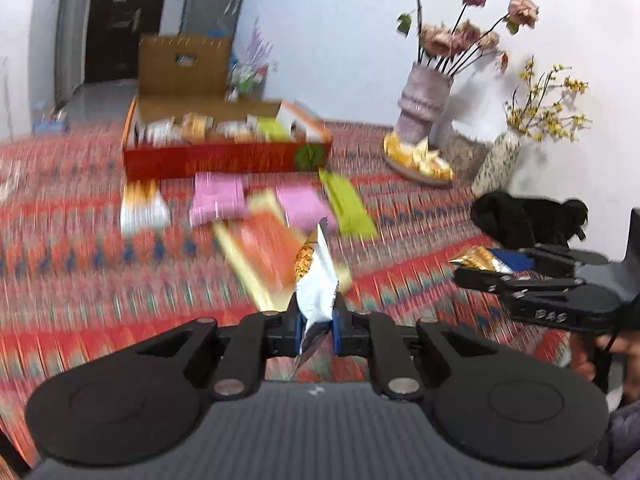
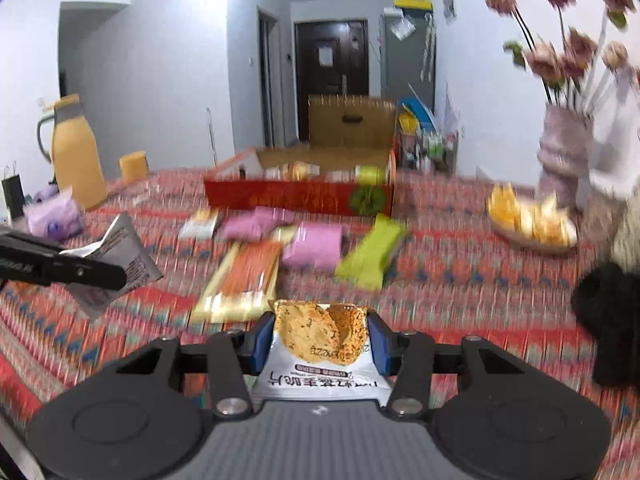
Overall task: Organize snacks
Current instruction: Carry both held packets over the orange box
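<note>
Left gripper (image 1: 316, 326) pinching crinkly foil packet (image 1: 316, 280) (edge-on), right gripper (image 2: 320, 340) clamping flat cracker pouch (image 2: 322, 354), woven tablecloth (image 1: 80, 280).

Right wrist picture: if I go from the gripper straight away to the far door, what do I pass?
White cracker packet in the right gripper → orange flat packet → pink packet → red cardboard snack box → brown cardboard carton → dark door.

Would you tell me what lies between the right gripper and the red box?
In the right wrist view, loose packets: an orange one, pink ones and a green one.
</note>
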The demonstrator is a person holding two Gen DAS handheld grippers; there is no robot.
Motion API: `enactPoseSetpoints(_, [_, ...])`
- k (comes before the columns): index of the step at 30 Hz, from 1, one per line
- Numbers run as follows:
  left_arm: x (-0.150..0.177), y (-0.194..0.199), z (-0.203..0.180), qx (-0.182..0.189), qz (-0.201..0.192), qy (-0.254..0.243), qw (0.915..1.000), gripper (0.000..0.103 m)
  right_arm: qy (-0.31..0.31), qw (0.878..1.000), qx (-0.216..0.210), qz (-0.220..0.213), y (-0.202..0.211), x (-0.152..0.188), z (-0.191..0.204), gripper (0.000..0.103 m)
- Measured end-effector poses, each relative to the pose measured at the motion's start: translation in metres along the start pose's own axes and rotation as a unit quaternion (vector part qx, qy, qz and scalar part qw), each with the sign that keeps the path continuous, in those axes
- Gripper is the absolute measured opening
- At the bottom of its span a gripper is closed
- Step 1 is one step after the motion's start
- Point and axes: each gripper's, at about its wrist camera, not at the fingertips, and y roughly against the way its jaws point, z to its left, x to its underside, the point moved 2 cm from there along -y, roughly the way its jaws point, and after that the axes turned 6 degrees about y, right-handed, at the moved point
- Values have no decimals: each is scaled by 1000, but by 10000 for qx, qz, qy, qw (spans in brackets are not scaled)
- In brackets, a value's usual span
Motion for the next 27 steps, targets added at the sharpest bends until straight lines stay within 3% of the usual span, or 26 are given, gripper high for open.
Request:
enactPoseSetpoints(7, [-131, -49, 37, -165, -16, -176, 9997, 13, 523, 9980, -191, -313, -49, -109, -41, 48])
enactPoseSetpoints(13, [-226, -133, 79, -297, 248, 135, 9992, 14, 498, 9963, -675, -194, -145, -205, -66, 48])
enactPoseSetpoints(17, [-254, -201, 110, -492, 546, 472, 9962, 14, -112, 9924, -1221, 135, -240, -243, -75, 49])
enactPoseSetpoints(22, [-253, -274, 141, -808, 821, 1029, 9880, 15, -469, 9918, -1020, 618, -356, -252, -71, 49])
enactPoseSetpoints(23, [-250, -283, 149, -910, 791, 1183, 9856, 21, -553, 9910, -979, 720, -377, -251, -70, 49])
enactPoseSetpoints(25, [-242, -293, 161, -974, 718, 1381, 9830, 50, -842, 9896, -851, 795, -408, -246, -70, 50])
enactPoseSetpoints(26, [-237, -295, 168, -978, 705, 1427, 9824, 71, -955, 9892, -786, 782, -417, -242, -70, 58])
enactPoseSetpoints(27, [-234, -294, 173, -1014, 639, 1424, 9825, 78, -1002, 9887, -787, 792, -424, -237, -68, 63])
